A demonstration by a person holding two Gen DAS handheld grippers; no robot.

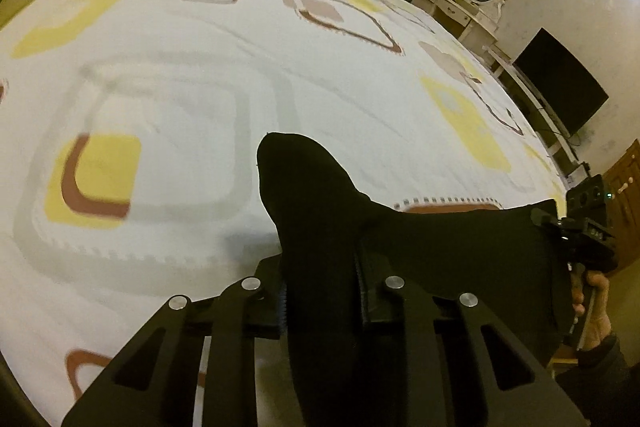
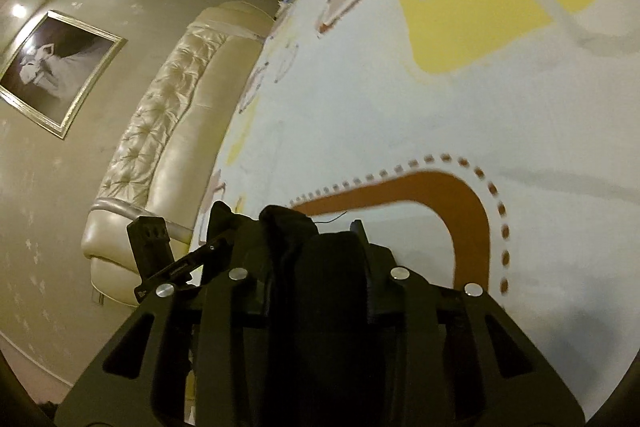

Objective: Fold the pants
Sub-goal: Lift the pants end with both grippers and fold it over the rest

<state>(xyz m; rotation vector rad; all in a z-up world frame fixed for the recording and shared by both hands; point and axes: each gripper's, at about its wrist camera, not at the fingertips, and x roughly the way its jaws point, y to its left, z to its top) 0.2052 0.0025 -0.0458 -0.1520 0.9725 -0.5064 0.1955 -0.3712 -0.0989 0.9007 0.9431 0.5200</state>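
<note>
The left tongs are clamped on a bunch of the black pants, with a bit of cloth poking up past the tips. The pants stretch sideways above the bed, near its close edge, over to the right tongs, which also pinch the cloth tight. The bed sheet is white with yellow and brown shapes. A cream headboard lines the bed's head edge.

Showing plain black, unpatterned: soft fabric pants and both black plastic grippers. Showing white scattered with yellow blocks, brown rounded outlines and pale grey bands: patterned cotton bedsheet. Gleaming cream: tufted leather headboard.
</note>
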